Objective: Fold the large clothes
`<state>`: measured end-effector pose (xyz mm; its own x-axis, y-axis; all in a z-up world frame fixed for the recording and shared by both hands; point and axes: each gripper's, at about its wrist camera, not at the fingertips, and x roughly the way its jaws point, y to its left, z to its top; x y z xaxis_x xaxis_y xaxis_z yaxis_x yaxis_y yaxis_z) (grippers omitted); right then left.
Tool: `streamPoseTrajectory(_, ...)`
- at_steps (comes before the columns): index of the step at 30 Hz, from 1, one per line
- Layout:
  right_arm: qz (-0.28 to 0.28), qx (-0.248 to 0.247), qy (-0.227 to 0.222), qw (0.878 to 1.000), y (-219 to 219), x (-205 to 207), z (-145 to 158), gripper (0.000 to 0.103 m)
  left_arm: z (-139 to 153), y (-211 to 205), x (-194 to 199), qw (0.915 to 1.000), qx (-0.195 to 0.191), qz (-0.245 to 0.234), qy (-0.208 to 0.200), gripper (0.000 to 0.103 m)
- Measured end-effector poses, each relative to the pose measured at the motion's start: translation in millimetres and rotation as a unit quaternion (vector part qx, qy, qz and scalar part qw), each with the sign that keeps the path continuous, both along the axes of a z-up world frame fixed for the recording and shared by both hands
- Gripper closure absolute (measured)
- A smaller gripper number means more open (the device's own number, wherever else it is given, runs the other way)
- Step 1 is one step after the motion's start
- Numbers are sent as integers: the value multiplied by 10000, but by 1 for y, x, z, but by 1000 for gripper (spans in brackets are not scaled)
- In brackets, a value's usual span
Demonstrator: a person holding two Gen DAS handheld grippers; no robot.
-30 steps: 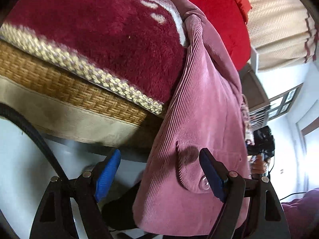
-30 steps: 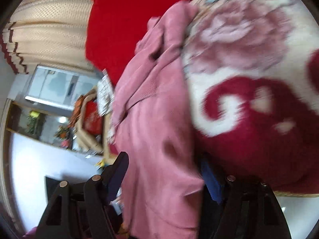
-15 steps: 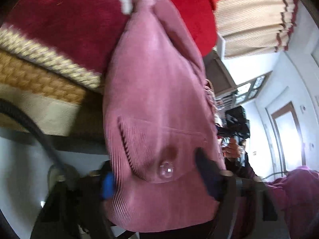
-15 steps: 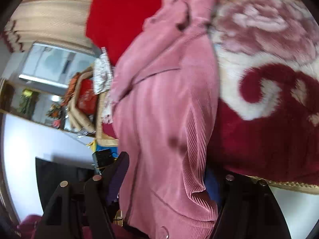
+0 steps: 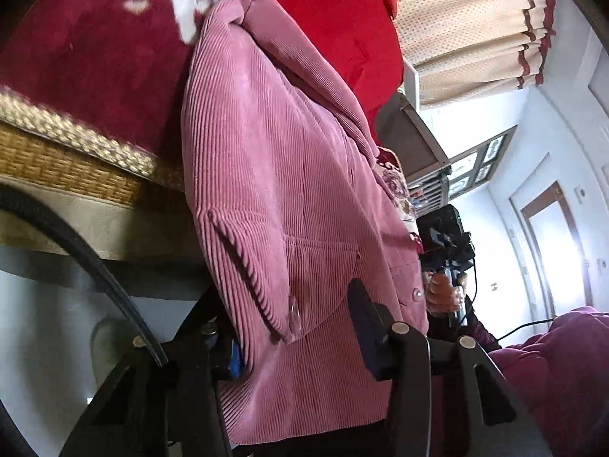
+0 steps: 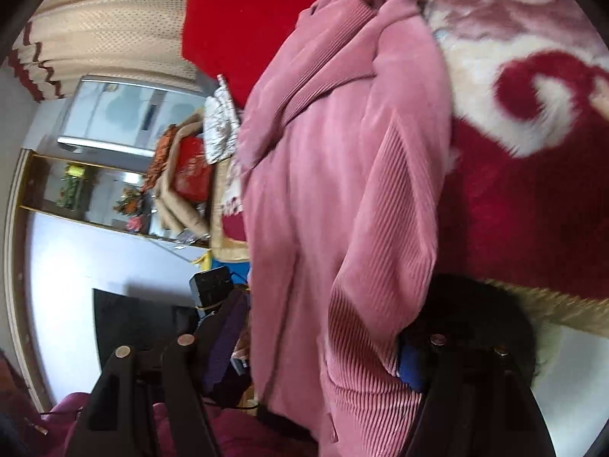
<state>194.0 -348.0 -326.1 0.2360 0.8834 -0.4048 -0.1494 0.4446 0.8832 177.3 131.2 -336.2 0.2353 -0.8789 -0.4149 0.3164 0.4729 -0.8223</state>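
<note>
A: Where is the jacket (image 5: 289,175)?

B: It hangs over the edge of the bed, its upper part on the red blanket (image 5: 87,61), its hem between both grippers.

A: Gripper states?

B: The left gripper (image 5: 295,337) is closing, with the hem corner and a button (image 5: 294,310) between its jaws; full clamping cannot be confirmed. The right gripper (image 6: 323,346) is also narrowing around the opposite edge.

A: Handling?

B: Thick corduroy: soft, probably fairly heavy, not slippery. Grip the hem corners, clear of the buttons.

A: View differences?

B: The left view shows the pocket flap and a hand (image 5: 443,293) holding the right gripper. The right view shows the collar.
</note>
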Motion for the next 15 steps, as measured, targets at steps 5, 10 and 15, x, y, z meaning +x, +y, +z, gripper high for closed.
streamPoseTrajectory(5, 140, -44, -96, 9998, 15, -3, 5, 36, 8, 0, -4, 9986, 412, 299, 134, 22)
streamPoseTrajectory(10, 390, 105, -466, 9981, 28, -9, 21, 42, 27, -13, -11, 9947, 907, 404, -253, 23)
streamPoseTrajectory(15, 538, -173, -385, 9977, 47, -10, 13, 43, 32, -12, -11, 9682, 2325, 873, -313, 22)
